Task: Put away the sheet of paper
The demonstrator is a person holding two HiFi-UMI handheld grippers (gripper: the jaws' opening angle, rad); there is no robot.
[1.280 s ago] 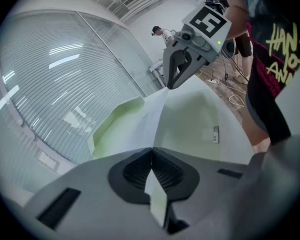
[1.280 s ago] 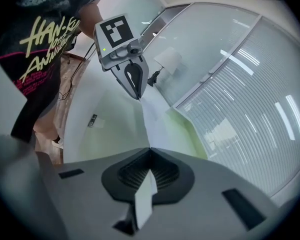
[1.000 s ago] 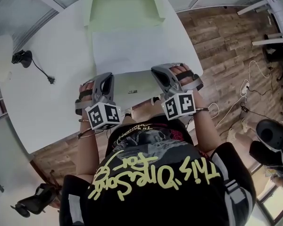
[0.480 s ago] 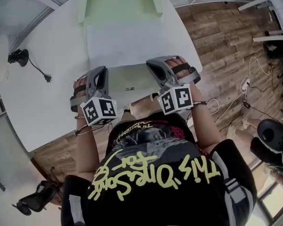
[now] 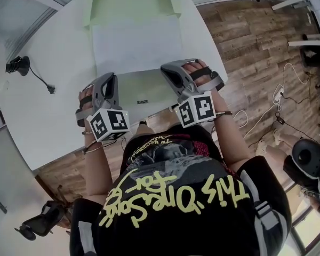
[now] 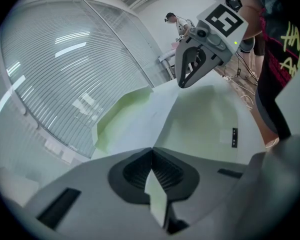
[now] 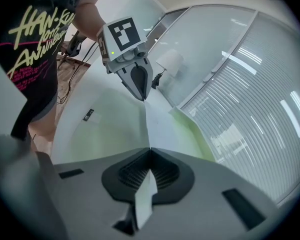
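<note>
A white sheet of paper (image 5: 136,47) lies over an open pale green folder (image 5: 144,89) on the white table (image 5: 48,116). The folder's far flap (image 5: 130,1) lies open beyond the sheet. My left gripper (image 5: 109,80) is shut on the sheet's near left corner, and the paper (image 6: 140,119) runs away from its closed jaws (image 6: 151,151). My right gripper (image 5: 168,71) is shut on the near right corner, the paper edge (image 7: 146,119) pinched between its jaws (image 7: 149,153). Each gripper shows in the other's view, the right gripper (image 6: 202,49) and the left gripper (image 7: 132,74).
A black device with a cable (image 5: 17,64) lies on the table's left side. A small black label (image 5: 142,102) sits near the folder's front edge. The table ends at the person's body; wooden floor with cables (image 5: 272,111) lies to the right.
Both grippers and the sheet have shifted slightly up and to the left in the head view. Both holds on the sheet's corners are unchanged.
</note>
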